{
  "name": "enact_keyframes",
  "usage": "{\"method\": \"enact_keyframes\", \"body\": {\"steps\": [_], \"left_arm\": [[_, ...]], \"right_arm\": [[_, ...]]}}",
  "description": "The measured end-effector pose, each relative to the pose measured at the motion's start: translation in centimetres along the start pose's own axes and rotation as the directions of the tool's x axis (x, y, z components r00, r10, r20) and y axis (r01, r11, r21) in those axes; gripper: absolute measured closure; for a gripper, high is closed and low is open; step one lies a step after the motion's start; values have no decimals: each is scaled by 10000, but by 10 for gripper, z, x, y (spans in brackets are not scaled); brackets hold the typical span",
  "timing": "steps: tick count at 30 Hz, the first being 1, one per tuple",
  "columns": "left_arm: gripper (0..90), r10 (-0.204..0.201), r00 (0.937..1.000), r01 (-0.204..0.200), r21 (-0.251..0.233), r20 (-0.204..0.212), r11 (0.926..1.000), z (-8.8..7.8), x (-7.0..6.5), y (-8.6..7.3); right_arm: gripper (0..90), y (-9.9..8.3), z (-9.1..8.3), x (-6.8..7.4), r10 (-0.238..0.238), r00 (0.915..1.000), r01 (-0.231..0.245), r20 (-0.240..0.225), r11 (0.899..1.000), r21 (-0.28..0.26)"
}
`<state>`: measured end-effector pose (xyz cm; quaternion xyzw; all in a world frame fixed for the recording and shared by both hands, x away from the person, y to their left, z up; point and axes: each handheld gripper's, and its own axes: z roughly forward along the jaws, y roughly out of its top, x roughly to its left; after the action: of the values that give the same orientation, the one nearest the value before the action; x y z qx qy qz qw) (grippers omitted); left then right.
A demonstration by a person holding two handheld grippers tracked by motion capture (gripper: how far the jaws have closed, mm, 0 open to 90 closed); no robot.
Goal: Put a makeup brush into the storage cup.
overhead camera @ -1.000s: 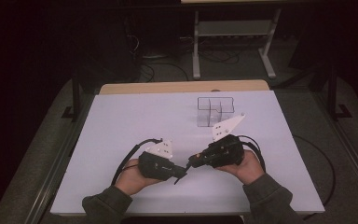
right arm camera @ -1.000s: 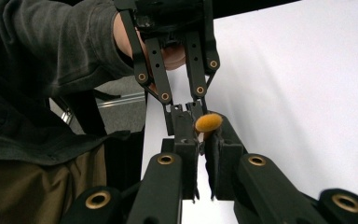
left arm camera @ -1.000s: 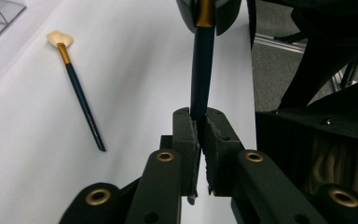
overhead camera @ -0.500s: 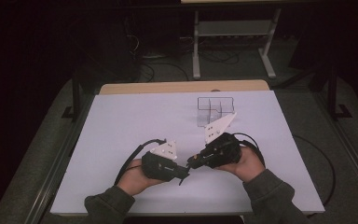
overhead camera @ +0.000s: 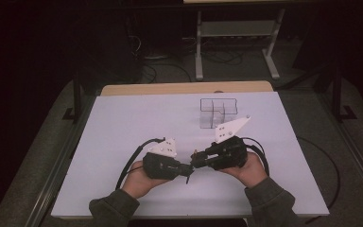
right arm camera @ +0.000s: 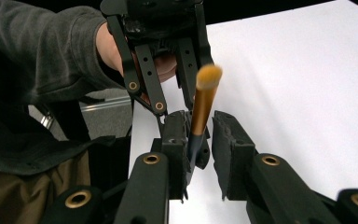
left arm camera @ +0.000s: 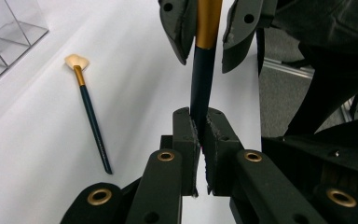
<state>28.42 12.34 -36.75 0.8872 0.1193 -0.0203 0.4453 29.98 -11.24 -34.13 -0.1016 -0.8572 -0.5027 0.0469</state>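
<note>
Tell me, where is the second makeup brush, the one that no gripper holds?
In the left gripper view, the loose brush lies flat on the white table, left of the left gripper, with its bristles toward the clear organizer.

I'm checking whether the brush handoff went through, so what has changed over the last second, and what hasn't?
The right gripper has just been opening its jaws: the brush stands between them, and they no longer press it. The left gripper is shut on the brush handle. Both hands stayed near the table's front edge. The clear organizer has not moved.
</note>
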Motion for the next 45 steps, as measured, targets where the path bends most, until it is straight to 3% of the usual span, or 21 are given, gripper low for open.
{"method": "enact_keyframes", "body": {"steps": [6,10,15,19,24,27,38,45], "left_arm": [[840,-155,9999,155,-54,-10,9999,2,1,-1],[838,-161,9999,161,5,-18,9999,3,1,-1],[821,-101,9999,102,143,-72,9998,3,1,-2],[758,-170,9995,177,287,-251,9994,2,0,-4],[730,-598,9971,610,238,-481,9979,-3,3,-13],[721,-584,9967,600,276,-555,9978,-6,5,-17],[662,-1033,9881,1044,33,-1137,9945,-19,11,-31],[611,-1266,9803,1257,-154,-1517,9919,-29,14,-41]], "right_arm": [[811,0,1,1,-112,9997,117,219,9997,-207],[826,0,3,-1,3,10000,-2,27,9996,-272],[829,2,4,-2,79,10000,-79,-53,9999,-67],[829,2,3,-6,158,9999,-158,17,9998,149],[829,3,-1,-10,283,9994,-289,189,9989,376],[829,4,-3,-13,364,9990,-375,253,9983,438],[829,8,-7,-27,618,9972,-652,420,9944,826],[829,9,-14,-36,798,9956,-834,488,9936,767]]}}
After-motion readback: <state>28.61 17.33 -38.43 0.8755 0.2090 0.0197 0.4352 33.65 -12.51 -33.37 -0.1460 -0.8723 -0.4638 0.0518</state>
